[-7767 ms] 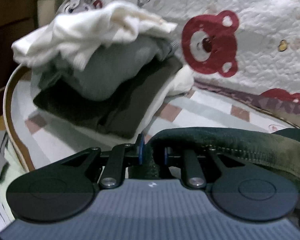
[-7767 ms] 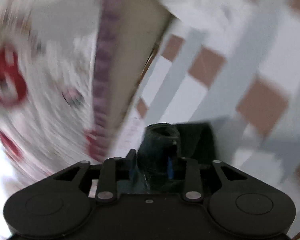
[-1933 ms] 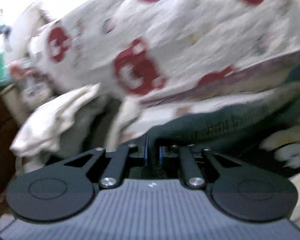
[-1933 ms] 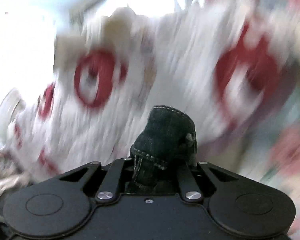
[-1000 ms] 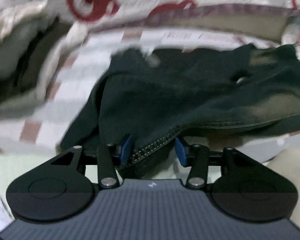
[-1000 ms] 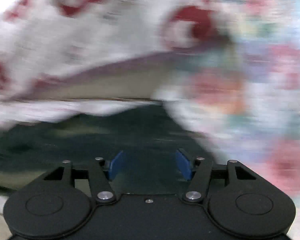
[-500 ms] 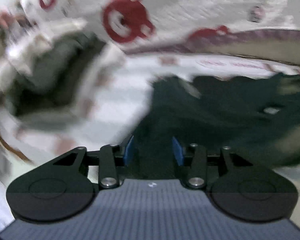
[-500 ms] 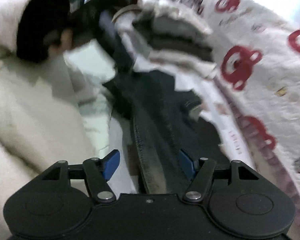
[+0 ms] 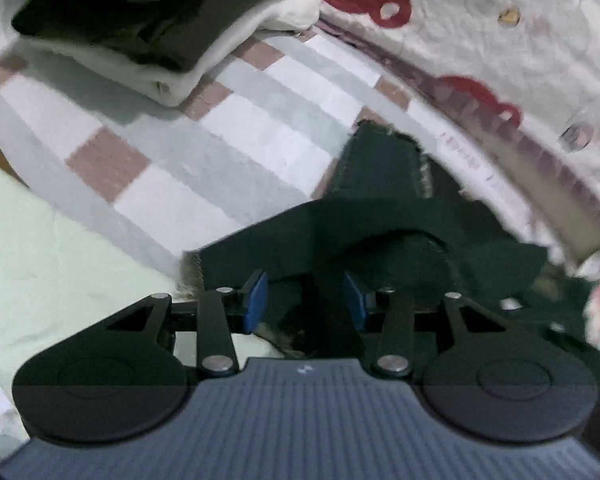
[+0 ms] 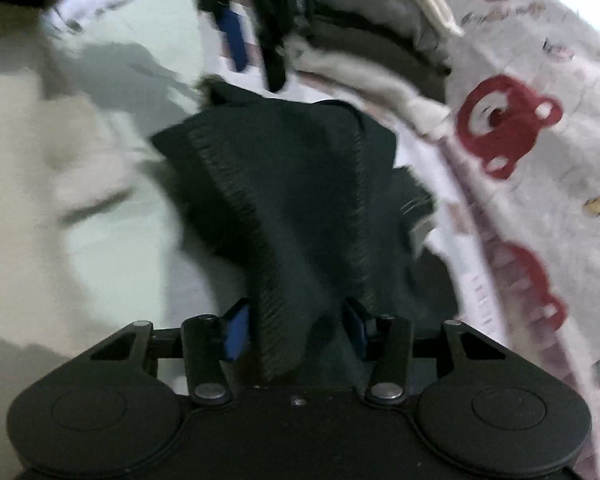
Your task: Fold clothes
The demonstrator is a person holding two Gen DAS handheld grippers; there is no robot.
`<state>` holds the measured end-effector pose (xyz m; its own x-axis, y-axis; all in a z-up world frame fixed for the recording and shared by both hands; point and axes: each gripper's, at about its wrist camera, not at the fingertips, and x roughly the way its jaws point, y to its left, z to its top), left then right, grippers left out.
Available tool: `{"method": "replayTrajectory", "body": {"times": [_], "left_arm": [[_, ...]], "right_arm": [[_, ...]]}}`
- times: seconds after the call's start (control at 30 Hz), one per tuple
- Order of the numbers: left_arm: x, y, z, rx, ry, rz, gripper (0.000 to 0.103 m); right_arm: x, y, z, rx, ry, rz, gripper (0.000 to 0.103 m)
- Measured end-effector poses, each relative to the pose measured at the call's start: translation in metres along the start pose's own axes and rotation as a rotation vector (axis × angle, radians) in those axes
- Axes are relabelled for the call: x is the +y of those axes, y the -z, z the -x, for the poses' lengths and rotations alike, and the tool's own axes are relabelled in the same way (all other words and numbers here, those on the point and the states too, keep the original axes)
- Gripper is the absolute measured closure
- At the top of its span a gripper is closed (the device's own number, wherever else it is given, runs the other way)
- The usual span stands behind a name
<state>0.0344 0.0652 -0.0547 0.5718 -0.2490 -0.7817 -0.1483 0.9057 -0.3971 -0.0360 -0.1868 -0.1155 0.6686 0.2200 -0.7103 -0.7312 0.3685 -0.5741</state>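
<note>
A bed fills both views, covered by a sheet (image 9: 204,148) checked in white, pale grey and dusty pink squares. Beyond it lies a white quilt (image 9: 480,32), puffy and stitched, printed with red bear heads; small lettering runs along its edge and near one bear in the right wrist view, but it is too blurred to read. A purple patterned band borders the quilt.

The left gripper (image 9: 305,300) stands open, its blue pads apart, nothing pinched between them. Just ahead of it and partly between the fingers lies the dark garment (image 9: 380,216), a thick, denim-like cloth with pale stitched seams and frayed, fuzzy ends; one flap is folded back over the rest. Ahead and to the left of this gripper sits a stack (image 9: 148,20) of folded clothes: dark olive layers on a soft white layer, edges squared. To the near left is a pale green, smooth fabric (image 9: 40,260). A small light mark sits on the gripper's ribbed grey body, not legible.

The right gripper (image 10: 296,332) is also spread wide, blue pads apart, with the garment (image 10: 292,184) lying loosely in the gap and running forward from it; whether the cloth touches either pad I cannot tell. Its seams show as ridged, rope-like lines. Far ahead, the left gripper (image 10: 256,36) appears blurred over the garment's far end, with the stack (image 10: 380,28) just to its right, topped by cream cloth. The quilt (image 10: 540,140) lies to the right.
</note>
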Motion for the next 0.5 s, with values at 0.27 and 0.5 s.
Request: {"method": "replayTrajectory", "body": {"times": [0.27, 0.5], "left_arm": [[-0.022, 0.013, -0.007, -0.028, -0.015, -0.144, 0.058], [-0.057, 0.032, -0.011, -0.064, 0.019, -0.324, 0.057]], "right_arm": [[-0.068, 0.007, 0.024, -0.061, 0.074, -0.386, 0.090], [-0.156, 0.060, 0.010, -0.048, 0.081, -0.809, 0.088]]}}
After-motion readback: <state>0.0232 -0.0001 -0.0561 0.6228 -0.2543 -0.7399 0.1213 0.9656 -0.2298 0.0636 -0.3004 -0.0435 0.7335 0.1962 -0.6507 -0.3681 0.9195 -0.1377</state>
